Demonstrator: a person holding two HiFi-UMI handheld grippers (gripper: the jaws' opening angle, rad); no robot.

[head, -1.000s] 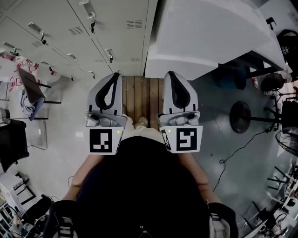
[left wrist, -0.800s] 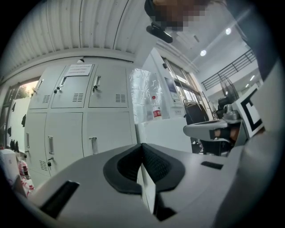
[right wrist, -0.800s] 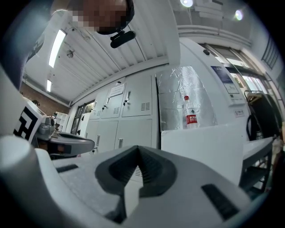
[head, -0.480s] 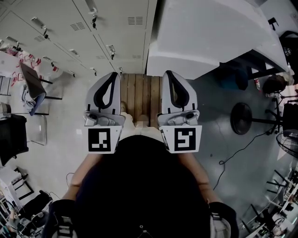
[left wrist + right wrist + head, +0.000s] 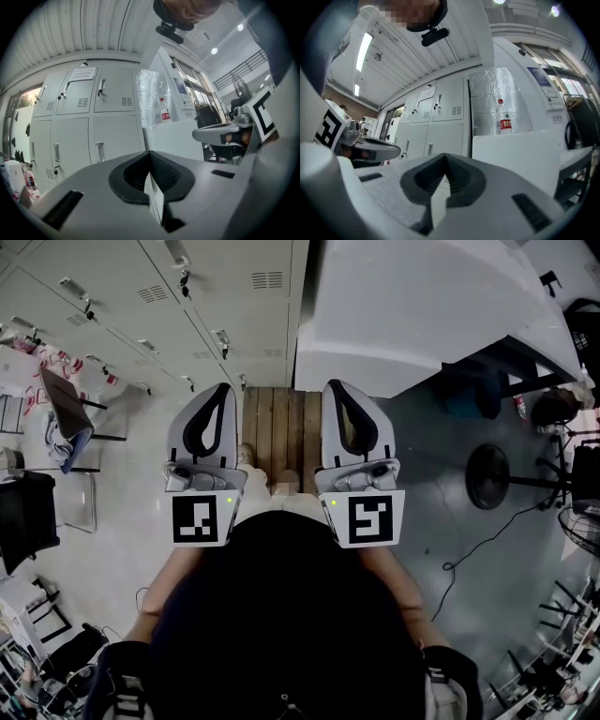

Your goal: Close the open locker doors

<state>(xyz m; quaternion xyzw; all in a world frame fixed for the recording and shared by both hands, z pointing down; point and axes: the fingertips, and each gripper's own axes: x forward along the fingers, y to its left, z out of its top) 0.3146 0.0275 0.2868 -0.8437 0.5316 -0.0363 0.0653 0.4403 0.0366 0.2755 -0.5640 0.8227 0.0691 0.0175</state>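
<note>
Still shut: left tool [image 5: 150, 153], right tool [image 5: 445, 156].

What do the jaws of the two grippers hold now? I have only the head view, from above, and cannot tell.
Observer: The left gripper holds nothing; its jaws are together.
Operator: And the right one?
Observer: The right gripper is shut as well, with nothing between its jaws.
Operator: Is any locker open in front?
Observer: No. In the left gripper view, all the locker doors look closed.
</note>
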